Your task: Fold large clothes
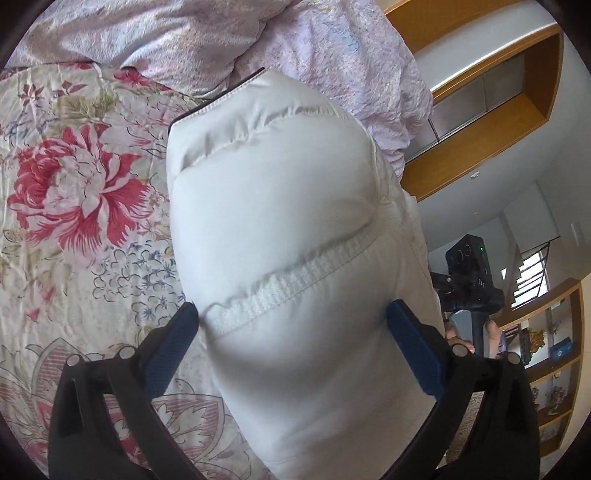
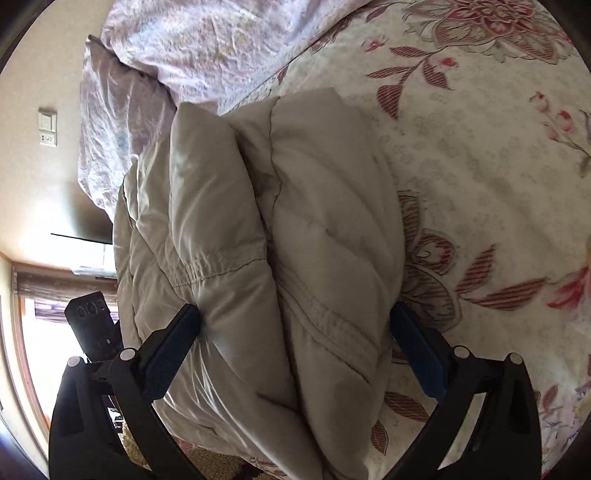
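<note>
A puffy white down jacket (image 1: 280,192) lies bundled on the flowered bedspread (image 1: 81,206), its elastic hem seam facing the left wrist camera. My left gripper (image 1: 291,314) straddles the bundle with its jaws wide, and the blue pads (image 1: 184,332) rest at the fabric's sides without squeezing it. In the right wrist view the same jacket (image 2: 325,206) looks beige in shadow, folded into two thick rolls. My right gripper (image 2: 295,317) straddles that end with its jaws spread as wide; its left pad (image 2: 188,325) brushes the fabric.
A crumpled lilac duvet (image 1: 221,33) is heaped at the head of the bed (image 2: 177,44). Wooden shelves (image 1: 480,122) and a bookcase (image 1: 554,350) stand past the bed's edge. A hand (image 1: 454,332) holds the other gripper's handle. A wall switch (image 2: 48,127) and a window (image 2: 33,350) lie left.
</note>
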